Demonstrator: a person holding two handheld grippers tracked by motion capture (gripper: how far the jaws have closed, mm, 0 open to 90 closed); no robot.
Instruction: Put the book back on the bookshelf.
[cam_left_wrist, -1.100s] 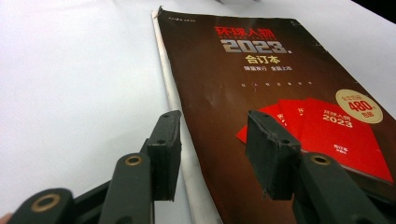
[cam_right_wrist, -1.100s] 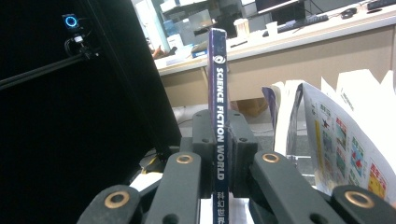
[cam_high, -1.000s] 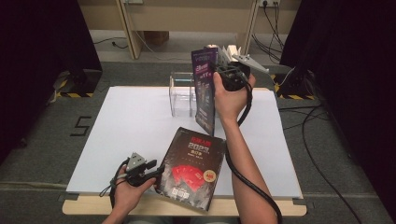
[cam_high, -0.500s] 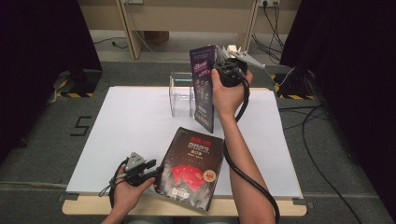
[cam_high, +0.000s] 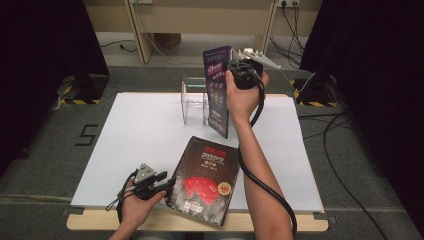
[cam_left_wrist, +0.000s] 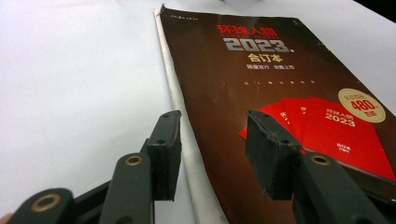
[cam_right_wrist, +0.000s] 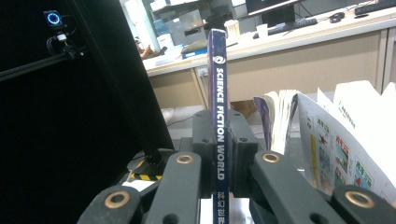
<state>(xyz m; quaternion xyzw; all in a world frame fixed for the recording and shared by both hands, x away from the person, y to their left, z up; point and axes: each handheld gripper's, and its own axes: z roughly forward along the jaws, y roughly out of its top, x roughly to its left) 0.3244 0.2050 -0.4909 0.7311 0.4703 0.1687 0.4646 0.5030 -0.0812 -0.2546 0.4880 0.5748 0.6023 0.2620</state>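
My right gripper pinches the spine of a thin purple magazine, holding it upright above the far side of the white-covered bench, just beside a clear acrylic rack. My left gripper rests with its jaws spread at the near-left edge of a dark brown magazine with red booklets on its cover, lying flat.

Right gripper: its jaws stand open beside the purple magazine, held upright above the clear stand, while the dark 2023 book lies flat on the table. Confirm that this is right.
Not quite. The right gripper has its jaws shut on the purple magazine, clamping its spine, as the right gripper view shows. The rest holds: the magazine is upright above the clear stand, and the dark 2023 book lies flat on the table.
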